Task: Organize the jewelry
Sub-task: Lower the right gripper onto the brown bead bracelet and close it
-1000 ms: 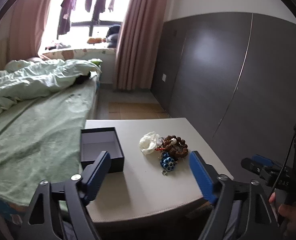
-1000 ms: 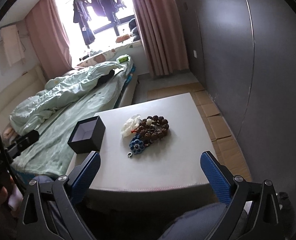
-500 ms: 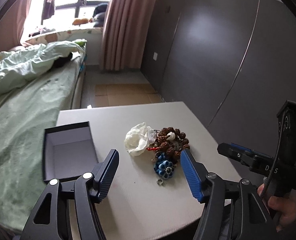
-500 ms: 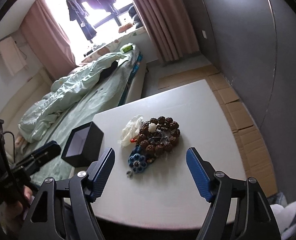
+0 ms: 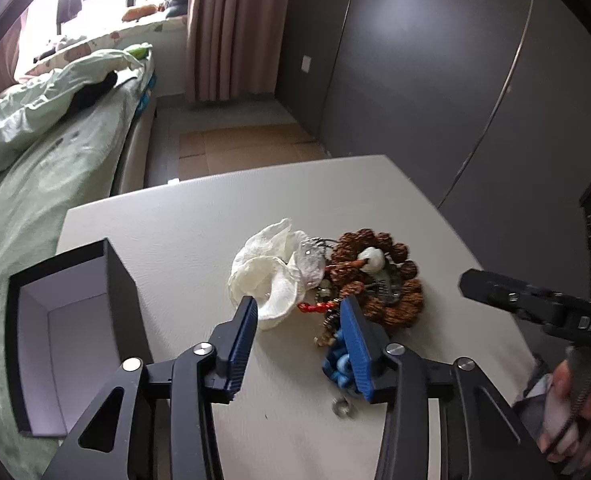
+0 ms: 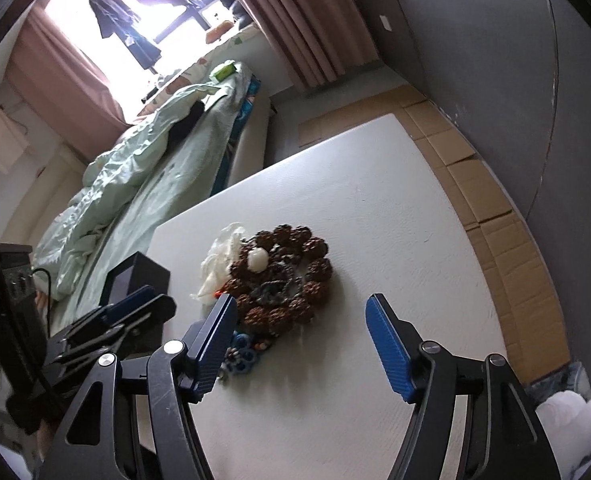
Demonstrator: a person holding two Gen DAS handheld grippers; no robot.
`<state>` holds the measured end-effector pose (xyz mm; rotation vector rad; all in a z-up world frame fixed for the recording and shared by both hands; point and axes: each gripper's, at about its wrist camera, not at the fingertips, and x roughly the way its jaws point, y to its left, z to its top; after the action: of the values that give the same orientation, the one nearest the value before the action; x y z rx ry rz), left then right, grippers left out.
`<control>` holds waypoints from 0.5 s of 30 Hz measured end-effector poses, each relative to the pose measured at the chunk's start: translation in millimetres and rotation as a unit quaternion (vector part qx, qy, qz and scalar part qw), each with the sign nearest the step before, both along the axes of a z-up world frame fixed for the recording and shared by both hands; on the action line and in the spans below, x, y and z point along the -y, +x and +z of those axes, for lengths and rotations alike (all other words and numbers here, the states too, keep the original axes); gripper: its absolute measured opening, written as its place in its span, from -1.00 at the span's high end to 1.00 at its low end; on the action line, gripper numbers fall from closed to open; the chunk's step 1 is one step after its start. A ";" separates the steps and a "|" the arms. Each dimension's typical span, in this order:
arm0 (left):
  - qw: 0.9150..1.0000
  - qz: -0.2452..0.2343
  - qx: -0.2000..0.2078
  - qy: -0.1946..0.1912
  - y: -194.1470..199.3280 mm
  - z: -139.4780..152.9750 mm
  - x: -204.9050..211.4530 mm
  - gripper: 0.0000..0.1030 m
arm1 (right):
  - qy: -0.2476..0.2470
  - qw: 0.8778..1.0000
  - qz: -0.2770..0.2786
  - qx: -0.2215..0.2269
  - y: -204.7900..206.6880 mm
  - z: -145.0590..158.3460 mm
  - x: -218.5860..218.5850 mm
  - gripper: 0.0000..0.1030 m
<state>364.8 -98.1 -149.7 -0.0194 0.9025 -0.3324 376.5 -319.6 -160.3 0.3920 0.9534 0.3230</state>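
Note:
A pile of jewelry lies mid-table: a brown bead bracelet (image 5: 379,276) (image 6: 291,276) with a white bead, a white fabric flower (image 5: 267,276) (image 6: 221,256), a blue flower piece (image 5: 337,366) (image 6: 241,354) and a small silver ring (image 5: 344,407). An open black box (image 5: 71,332) (image 6: 135,280) stands at the left. My left gripper (image 5: 299,312) is open just above the flower and red beads. My right gripper (image 6: 299,312) is open over the bracelet's near edge, and shows in the left wrist view (image 5: 527,300).
The white table (image 5: 199,220) (image 6: 375,208) sits beside a bed with green bedding (image 5: 35,152) on the left. A dark grey wardrobe wall (image 5: 435,80) runs along the right. Cardboard sheets (image 6: 487,216) cover the floor by the table.
Both grippers have moved forward and down toward the jewelry pile. The left jaws have narrowed somewhat. The jewelry and box have not moved.

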 end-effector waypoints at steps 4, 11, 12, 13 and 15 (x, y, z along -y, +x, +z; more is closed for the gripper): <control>1.000 0.010 -0.015 0.006 16.7 -14.2 0.8 0.15 | 0.001 1.000 0.003 -0.014 8.9 -6.1 2.6 -0.33; 0.999 0.028 -0.012 0.015 30.9 -19.8 -3.5 0.99 | -0.009 0.999 0.005 -0.037 25.4 -16.1 2.3 -0.33; 1.000 0.026 -0.009 0.009 29.7 -16.9 -5.0 0.99 | -0.013 0.999 0.009 -0.040 28.4 -17.4 0.3 -0.33; 1.000 0.023 -0.003 0.005 27.7 -12.2 -5.9 0.99 | -0.015 0.999 0.013 -0.041 30.4 -17.9 -1.1 -0.33; 1.000 0.020 0.009 0.007 23.7 -3.4 -5.8 0.99 | -0.026 0.999 0.020 -0.039 35.3 -17.9 -4.2 -0.26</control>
<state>388.5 -92.2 -153.1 -0.0217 0.8859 -0.2882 411.8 -315.5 -178.2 0.3408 1.0460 0.3212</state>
